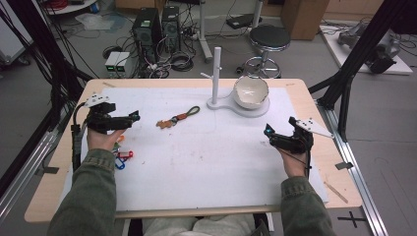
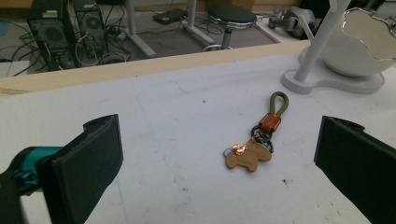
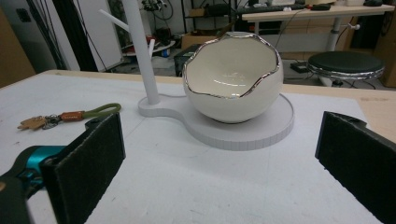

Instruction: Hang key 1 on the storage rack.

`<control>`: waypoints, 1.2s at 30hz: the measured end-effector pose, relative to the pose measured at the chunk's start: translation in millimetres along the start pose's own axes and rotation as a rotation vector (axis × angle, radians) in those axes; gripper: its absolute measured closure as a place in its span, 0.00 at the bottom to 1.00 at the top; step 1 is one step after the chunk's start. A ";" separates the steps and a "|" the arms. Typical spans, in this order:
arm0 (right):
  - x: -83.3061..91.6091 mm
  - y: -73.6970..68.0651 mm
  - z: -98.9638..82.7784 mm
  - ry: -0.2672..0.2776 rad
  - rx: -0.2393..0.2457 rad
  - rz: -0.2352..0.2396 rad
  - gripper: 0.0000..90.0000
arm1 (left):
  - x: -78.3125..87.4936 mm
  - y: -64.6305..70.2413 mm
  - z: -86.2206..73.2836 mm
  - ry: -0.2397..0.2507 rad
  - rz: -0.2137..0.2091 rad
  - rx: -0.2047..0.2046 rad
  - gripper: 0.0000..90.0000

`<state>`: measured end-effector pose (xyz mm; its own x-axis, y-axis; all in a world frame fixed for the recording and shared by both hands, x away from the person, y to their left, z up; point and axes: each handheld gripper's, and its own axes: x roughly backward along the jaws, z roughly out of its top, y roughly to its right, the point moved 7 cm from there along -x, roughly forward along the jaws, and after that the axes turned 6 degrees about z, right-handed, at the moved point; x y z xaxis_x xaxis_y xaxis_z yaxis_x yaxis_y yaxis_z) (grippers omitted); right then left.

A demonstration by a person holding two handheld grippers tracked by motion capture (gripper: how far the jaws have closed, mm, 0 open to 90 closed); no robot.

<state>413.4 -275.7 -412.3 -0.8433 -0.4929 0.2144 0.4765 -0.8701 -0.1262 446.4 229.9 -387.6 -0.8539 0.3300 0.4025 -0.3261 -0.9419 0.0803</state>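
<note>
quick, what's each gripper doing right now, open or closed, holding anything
Left gripper: open, jaws wide apart, holding nothing; the keychain lies on the table ahead of it.
Right gripper: open, holding nothing; it faces the egg-shaped bowl.

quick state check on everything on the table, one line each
left gripper: open, holding nothing
right gripper: open, holding nothing
keychain: flat on the mat, loose
egg-shaped bowl: upright on the stand's round base, looks empty
white stand: upright, pegs bare
coloured clips: on the mat by the left hand
</note>
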 end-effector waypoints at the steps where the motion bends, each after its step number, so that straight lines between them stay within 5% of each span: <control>1: -0.1 0.0 0.0 0.000 0.001 0.000 0.00 | -1.6 1.9 1.8 0.002 -0.004 -0.004 0.02; 6: 0.3 0.3 0.1 0.002 -0.003 0.000 0.00 | -10.2 12.1 7.8 0.001 -0.041 -0.002 0.02; 20: -0.4 -0.7 -0.9 -0.004 -0.005 0.006 0.00 | -42.3 38.1 20.5 -0.065 -0.075 -0.091 0.02; 36: 0.0 -1.1 -1.5 -0.007 0.000 0.016 0.00 | -84.0 65.1 25.9 -0.123 -0.144 -0.116 0.02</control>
<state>412.5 -274.7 -413.6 -0.8339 -0.5067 0.2187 0.4899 -0.8621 -0.1295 507.4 139.2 -392.5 -0.7416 0.4433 0.5035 -0.4913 -0.8700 0.0424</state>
